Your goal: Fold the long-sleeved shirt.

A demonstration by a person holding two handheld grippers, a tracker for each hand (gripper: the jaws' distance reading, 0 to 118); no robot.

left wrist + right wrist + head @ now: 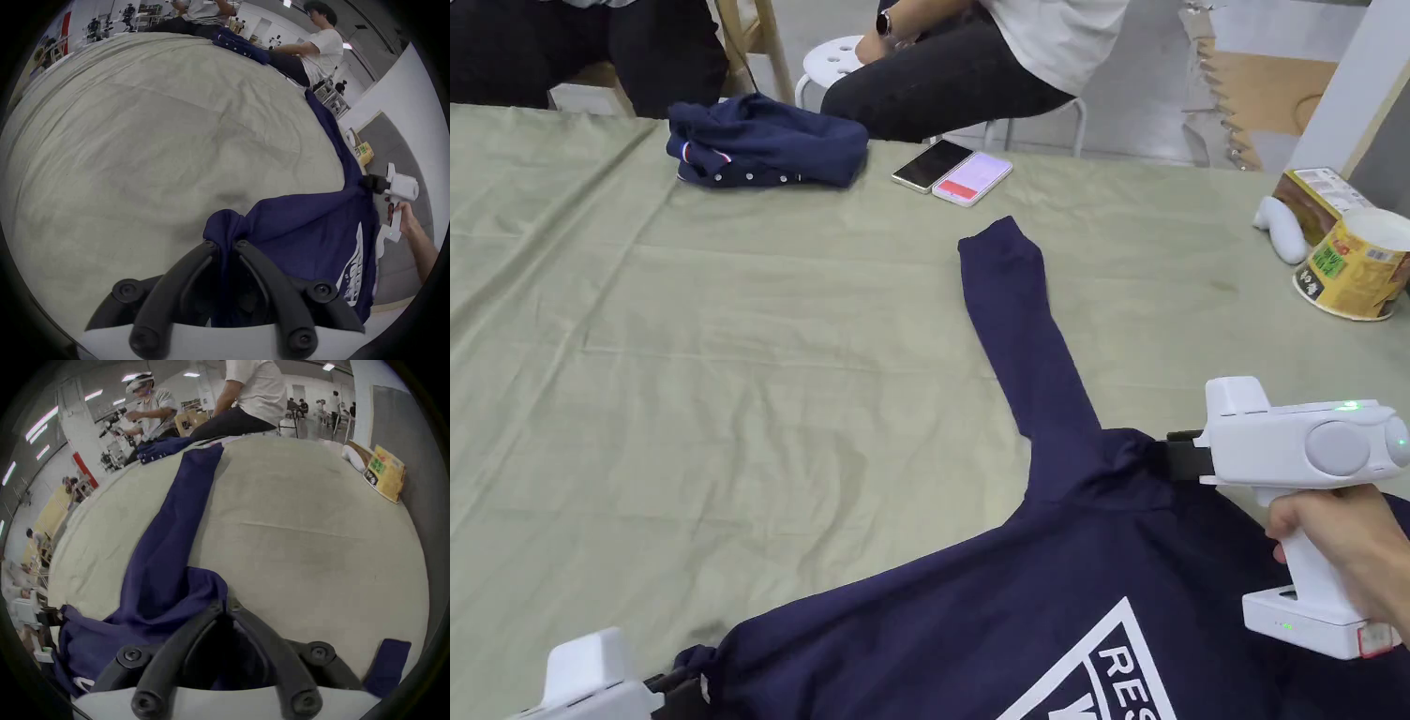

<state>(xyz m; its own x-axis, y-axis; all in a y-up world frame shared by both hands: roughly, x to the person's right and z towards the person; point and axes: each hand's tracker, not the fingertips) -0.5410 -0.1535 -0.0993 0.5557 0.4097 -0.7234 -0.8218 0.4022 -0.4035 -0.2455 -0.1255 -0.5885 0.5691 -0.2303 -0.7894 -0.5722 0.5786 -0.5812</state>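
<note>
- Head view: the navy long-sleeved shirt [975, 619] lies print-up on the worktop [731, 375], stretched between the two tools. The right tongs [1174, 459] bite the cloth where one sleeve [1022, 328] runs away from them up the worktop; the left tongs [680, 689] hold a bunched corner at the near edge. Risk, as I judge it: pull the two apart too hard and the small bite on either side slips out, or that long sleeve drags and twists under the fold.
- Left gripper view: the left tongs [225, 244] are closed down to a narrow slit, a wad of navy cloth pinched between both jaws and spilling just ahead of them. The shirt body spreads off to their right, toward the right tongs [365, 182].
- Right gripper view: the right tongs [226, 607] are almost fully closed on a raised fold of shirt, cloth humped just ahead of the tips. The sleeve stretches far ahead and leftward; a yellow packet [384, 474] sits well apart, ahead to the right.
</note>
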